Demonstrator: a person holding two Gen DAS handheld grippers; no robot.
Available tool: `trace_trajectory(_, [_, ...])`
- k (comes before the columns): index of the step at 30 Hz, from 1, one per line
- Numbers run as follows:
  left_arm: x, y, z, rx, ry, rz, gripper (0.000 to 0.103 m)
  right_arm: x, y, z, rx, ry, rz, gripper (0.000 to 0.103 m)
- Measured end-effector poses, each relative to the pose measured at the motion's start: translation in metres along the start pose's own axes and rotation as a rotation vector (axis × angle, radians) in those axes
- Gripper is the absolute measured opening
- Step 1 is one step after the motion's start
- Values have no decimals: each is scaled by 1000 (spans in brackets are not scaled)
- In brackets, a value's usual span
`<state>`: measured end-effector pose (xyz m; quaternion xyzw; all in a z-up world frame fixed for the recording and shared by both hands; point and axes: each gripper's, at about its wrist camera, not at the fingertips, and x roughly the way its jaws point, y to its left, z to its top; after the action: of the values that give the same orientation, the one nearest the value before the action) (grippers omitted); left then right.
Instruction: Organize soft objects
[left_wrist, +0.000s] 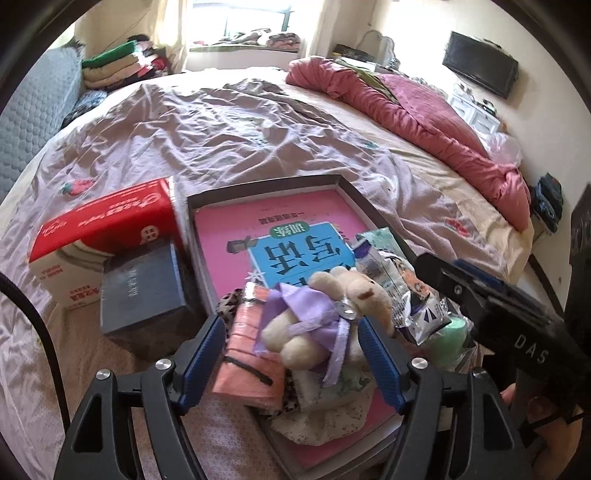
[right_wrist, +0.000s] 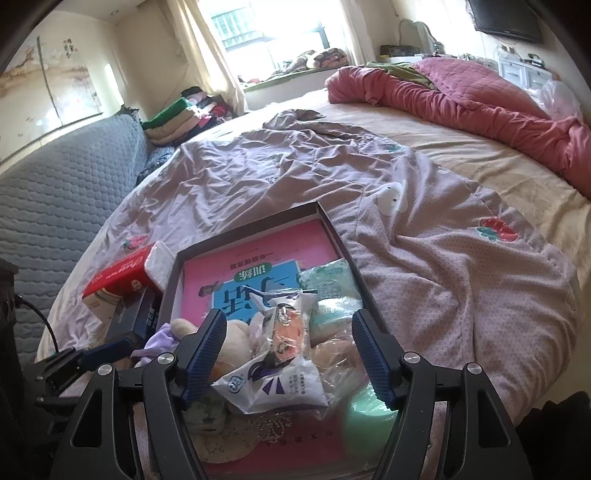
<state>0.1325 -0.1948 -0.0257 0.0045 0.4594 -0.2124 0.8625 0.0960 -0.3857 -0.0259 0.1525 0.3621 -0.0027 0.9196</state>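
Bed-top tray (left_wrist: 347, 190): light, squashy teddy (left_wrist: 328, 325) is being straddled by the unclenched left gripper (left_wrist: 291, 354) (midriff grips best); right gripper (right_wrist: 291, 352) gaping too

Both tools are looking alike: the left hand-held gripper (left_wrist: 291, 354) is showing matte black linkage arms, round silver screw heads at the pivots, and blue ribbed pads on its fingers (left_wrist: 376, 362). A black cable (left_wrist: 44, 332) is curving along its left side. The right hand-held gripper (right_wrist: 290, 354) is wearing the same black frame, silver screws and blue ribbed fingers (right_wrist: 207, 347); seen from the left camera, its black body is carrying white letters reading DAS. Bare skin of the right hand (left_wrist: 543, 417) is showing behind it.
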Motion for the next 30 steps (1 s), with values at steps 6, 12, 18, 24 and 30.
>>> trace_trajectory(6, [-20,14,1,-46,-36,17,81,-14,7,1,-15,-54,-7,75])
trace_trajectory(12, [-37,25,-1,-97,-53,10,84,-25,18,-1,-44,-54,-3,77])
trace_trajectory(18, [-54,25,-10,-82,-67,63,85,-38,37,-7,-104,-54,-19,77])
trace_trajectory(24, [-80,27,-17,-83,-107,107,87,-69,51,-9,-106,-132,-27,82])
trace_trajectory(30, [-102,33,-28,-117,-91,83,87,-90,65,-7,-97,-118,18,83])
